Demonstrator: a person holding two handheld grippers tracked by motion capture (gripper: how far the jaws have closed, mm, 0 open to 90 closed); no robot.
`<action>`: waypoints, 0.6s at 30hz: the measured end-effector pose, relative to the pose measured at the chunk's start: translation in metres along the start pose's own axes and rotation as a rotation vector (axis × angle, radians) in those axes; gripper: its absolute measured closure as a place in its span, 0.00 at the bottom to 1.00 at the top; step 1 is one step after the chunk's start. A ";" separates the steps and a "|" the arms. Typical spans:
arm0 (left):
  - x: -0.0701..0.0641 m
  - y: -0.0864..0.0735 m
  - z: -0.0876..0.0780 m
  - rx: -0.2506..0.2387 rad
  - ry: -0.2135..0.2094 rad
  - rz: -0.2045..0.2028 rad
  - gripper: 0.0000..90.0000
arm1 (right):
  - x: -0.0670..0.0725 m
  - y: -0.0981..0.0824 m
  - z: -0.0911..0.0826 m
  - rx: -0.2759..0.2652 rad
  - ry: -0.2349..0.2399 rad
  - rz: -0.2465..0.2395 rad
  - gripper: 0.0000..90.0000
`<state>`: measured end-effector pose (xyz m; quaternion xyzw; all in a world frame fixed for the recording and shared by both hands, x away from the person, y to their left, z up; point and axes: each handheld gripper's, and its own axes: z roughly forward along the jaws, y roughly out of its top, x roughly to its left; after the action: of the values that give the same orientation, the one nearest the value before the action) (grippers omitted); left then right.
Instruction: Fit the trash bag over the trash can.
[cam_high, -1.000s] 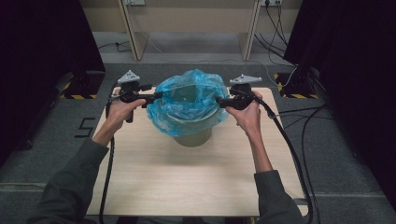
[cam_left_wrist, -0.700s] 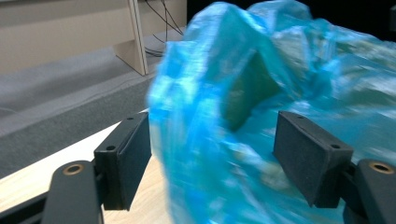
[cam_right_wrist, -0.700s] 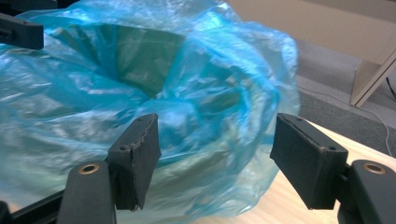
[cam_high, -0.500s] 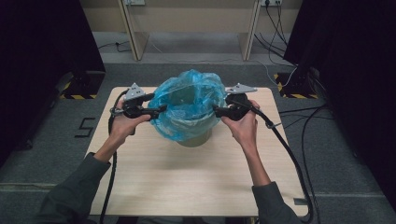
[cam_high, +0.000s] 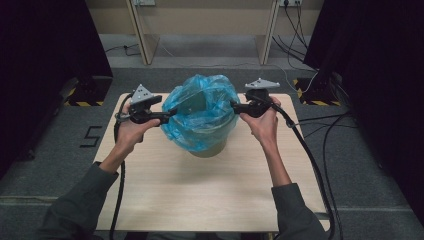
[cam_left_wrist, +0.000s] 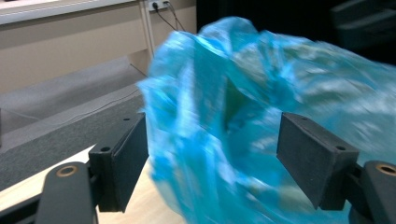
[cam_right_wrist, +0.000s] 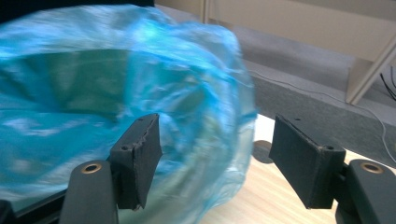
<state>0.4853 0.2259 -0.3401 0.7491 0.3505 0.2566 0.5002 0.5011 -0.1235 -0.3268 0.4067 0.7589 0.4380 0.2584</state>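
Blue plastic bag (cam_high: 200, 117) draped over the rim of a dull green bin (cam_high: 210, 148), standing at mid-table, somewhat toward the far edge; film puffed up and crumpled above the rim, hanging down the bin's sides. Left gripper (cam_high: 167, 116) at the bag's left flank, jaws spread wide and just been opening further; in the left gripper view, blurred blue film (cam_left_wrist: 243, 121) bulging between the two black pads, not pinched, gap visible at each pad. Right gripper (cam_high: 235, 106) at the bag's right flank, jaws likewise spread, nothing clamped; in the right gripper view, bag edge (cam_right_wrist: 201, 107) lying against the inner face of one pad, the other pad standing clear over bare tabletop. Hands level with each other on either side of the bin, forearms in grey sleeves coming up from the near edge; black cables trailing back from each gripper. Pale wooden table (cam_high: 200, 200) on grey carpet; black-and-yellow striped tape (cam_high: 85, 103) on the floor beyond the far corners; dark curtains at both sides.
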 end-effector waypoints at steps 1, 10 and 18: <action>0.002 0.002 0.004 0.004 -0.004 0.003 0.29 | 0.004 0.000 -0.002 -0.003 0.006 -0.011 0.37; 0.022 0.007 0.044 0.048 -0.071 0.041 0.75 | 0.013 -0.003 -0.001 0.024 0.032 -0.034 0.37; 0.057 0.001 0.047 -0.012 -0.080 -0.090 0.93 | 0.009 -0.011 0.003 0.053 0.017 -0.048 0.40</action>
<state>0.5557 0.2434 -0.3543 0.7393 0.3621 0.2055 0.5292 0.4943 -0.1181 -0.3380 0.3912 0.7821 0.4148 0.2514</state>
